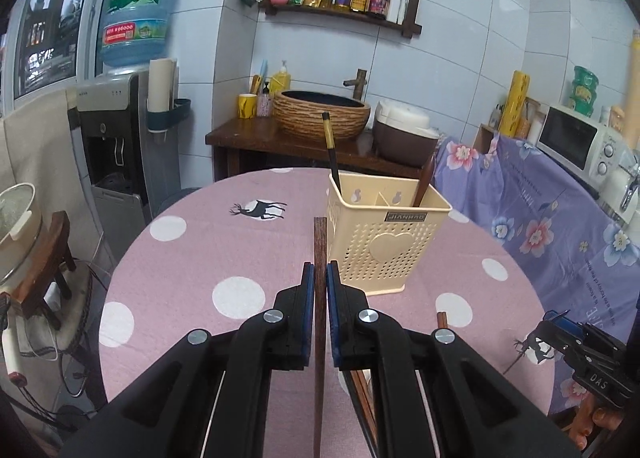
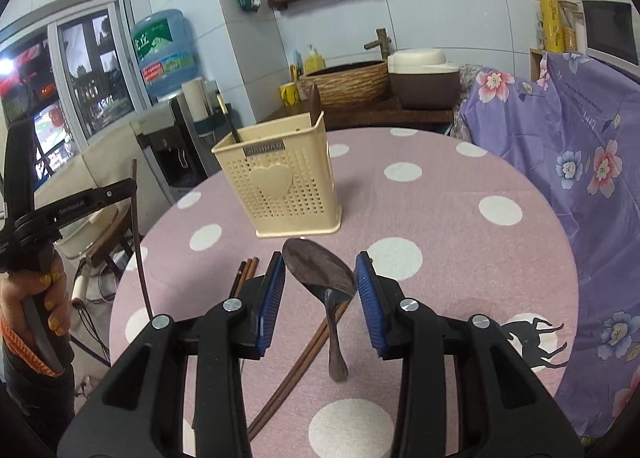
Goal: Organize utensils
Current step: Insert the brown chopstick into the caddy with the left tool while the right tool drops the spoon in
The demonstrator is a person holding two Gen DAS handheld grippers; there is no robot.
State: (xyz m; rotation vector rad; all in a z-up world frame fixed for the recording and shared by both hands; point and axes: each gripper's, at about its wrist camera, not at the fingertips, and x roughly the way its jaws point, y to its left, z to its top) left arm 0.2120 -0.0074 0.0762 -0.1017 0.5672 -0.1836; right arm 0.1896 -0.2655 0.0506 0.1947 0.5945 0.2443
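My left gripper point(image 1: 320, 270) is shut on a dark brown chopstick point(image 1: 320, 242), which runs straight out past the pads above the pink dotted table point(image 1: 200, 258). Just ahead and to the right stands the cream perforated utensil holder point(image 1: 384, 234), with a black-handled utensil point(image 1: 330, 145) and a brown wooden handle point(image 1: 424, 181) in it. My right gripper point(image 2: 320, 270) is shut on a dark spoon point(image 2: 316, 270) by its bowl, handle hanging down, above the table in front of the holder point(image 2: 280, 177). Several loose chopsticks point(image 2: 296, 370) lie on the cloth below. The left gripper point(image 2: 132, 183) shows at the left.
A purple flowered cloth point(image 2: 580, 177) covers furniture right of the table. Behind stand a wooden counter with a woven basin point(image 1: 320, 113), a rice cooker point(image 1: 404, 133) and a water dispenser point(image 1: 116, 129). A person's hand point(image 2: 36, 310) grips the left tool.
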